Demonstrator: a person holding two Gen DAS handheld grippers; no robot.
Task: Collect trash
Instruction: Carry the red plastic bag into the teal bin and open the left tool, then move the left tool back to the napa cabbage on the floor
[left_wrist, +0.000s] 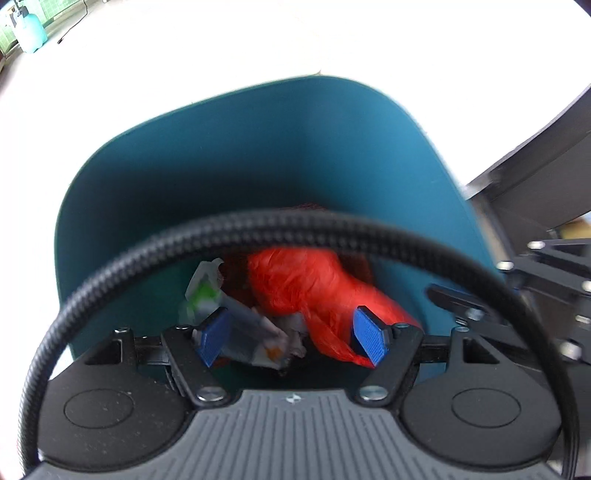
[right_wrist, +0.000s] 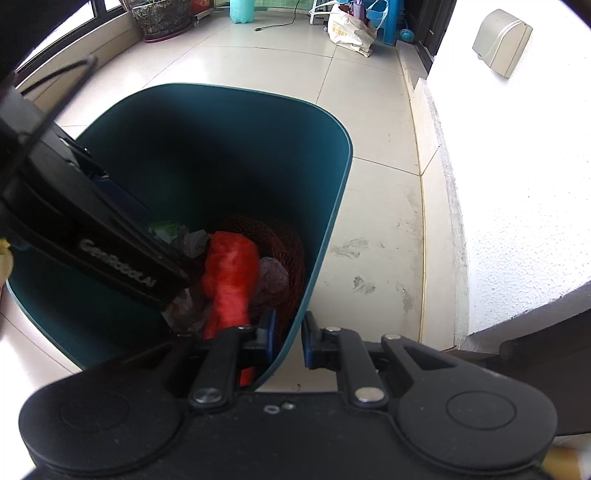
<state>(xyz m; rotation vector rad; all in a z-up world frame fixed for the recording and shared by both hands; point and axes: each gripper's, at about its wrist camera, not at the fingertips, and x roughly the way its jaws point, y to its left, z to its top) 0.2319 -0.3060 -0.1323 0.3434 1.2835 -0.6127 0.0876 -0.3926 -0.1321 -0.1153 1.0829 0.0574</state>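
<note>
The left gripper (left_wrist: 293, 338) has its fingers spread inside the teal bin (right_wrist: 325, 236), pinching nothing. The right gripper (right_wrist: 286, 341) pinches the bin's wall. Trash is already inside (a red plastic bag (left_wrist: 314, 284), a grey wrapper (left_wrist: 251, 332), some netting (right_wrist: 280, 236)). A black cable (left_wrist: 155, 251) crosses the left view.
</note>
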